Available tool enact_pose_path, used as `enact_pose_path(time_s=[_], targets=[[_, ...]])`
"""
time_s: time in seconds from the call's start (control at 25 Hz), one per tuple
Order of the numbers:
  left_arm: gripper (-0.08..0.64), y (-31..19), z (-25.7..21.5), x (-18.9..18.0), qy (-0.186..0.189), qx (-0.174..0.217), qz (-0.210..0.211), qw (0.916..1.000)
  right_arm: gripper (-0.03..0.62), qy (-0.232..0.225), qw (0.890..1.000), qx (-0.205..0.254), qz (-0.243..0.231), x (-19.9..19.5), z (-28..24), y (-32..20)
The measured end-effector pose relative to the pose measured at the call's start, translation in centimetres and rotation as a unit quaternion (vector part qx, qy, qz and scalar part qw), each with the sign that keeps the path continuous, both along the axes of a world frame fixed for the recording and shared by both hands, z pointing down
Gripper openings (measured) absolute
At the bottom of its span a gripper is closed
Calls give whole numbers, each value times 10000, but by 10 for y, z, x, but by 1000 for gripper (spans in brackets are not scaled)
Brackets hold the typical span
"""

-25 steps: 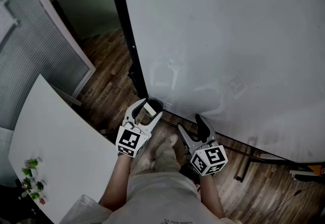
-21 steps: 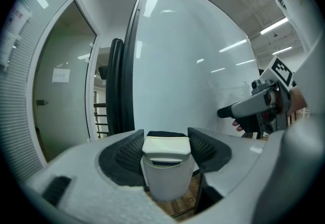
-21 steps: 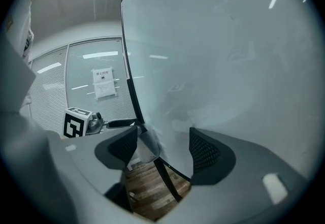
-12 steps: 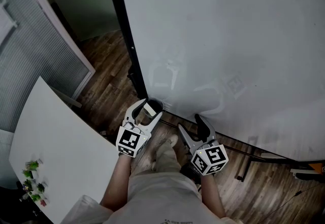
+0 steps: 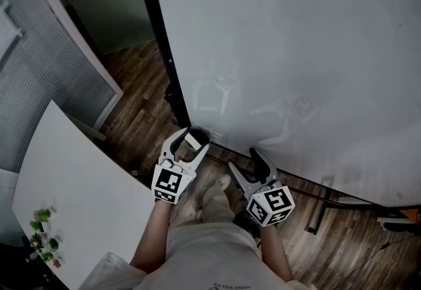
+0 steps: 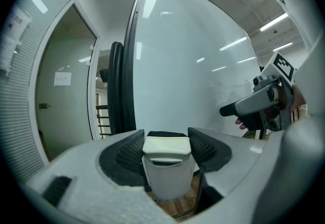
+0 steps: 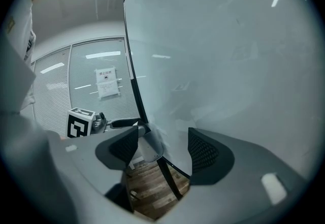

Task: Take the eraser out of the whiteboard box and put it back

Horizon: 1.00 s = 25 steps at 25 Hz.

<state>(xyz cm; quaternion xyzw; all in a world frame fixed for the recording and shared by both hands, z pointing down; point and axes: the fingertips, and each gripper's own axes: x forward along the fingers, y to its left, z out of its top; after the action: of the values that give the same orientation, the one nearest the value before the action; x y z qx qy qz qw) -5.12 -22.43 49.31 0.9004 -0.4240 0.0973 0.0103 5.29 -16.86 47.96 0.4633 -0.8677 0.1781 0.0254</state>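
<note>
A cream-topped eraser (image 6: 166,148) with a dark felt back stands in a pale box (image 6: 168,183) at the whiteboard's lower left corner. My left gripper (image 6: 166,141) is shut on the eraser, one ribbed pad pressed against each side. In the head view the same gripper (image 5: 191,140) holds the white eraser (image 5: 194,141) right at the board's edge. My right gripper (image 5: 244,162) hangs open beside it, a little to the right, with nothing between its fingers. The right gripper view shows the box (image 7: 149,148) and the left gripper (image 7: 122,124) off to the left.
The big whiteboard (image 5: 296,52) fills the right side, with a black post (image 5: 160,52) along its left edge. Lower left is a white table (image 5: 72,203) with a small plant (image 5: 42,237). A blinded glass partition (image 5: 39,65) stands further left. The board's stand foot (image 5: 388,223) rests on wood floor.
</note>
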Motion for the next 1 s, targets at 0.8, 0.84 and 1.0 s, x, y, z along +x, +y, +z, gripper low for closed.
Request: enact_pose_path(time_s=[0.8, 0.84, 1.0], targets=[[267, 4, -14, -5, 233, 10, -133, 9996, 299, 19, 10000, 59, -7, 3, -6, 9], [267, 4, -15, -6, 246, 20, -137, 9996, 299, 17, 10000, 61, -6, 3, -6, 9], [267, 5, -17, -6, 263, 30, -130, 9996, 299, 23, 10000, 69, -2, 3, -6, 10]])
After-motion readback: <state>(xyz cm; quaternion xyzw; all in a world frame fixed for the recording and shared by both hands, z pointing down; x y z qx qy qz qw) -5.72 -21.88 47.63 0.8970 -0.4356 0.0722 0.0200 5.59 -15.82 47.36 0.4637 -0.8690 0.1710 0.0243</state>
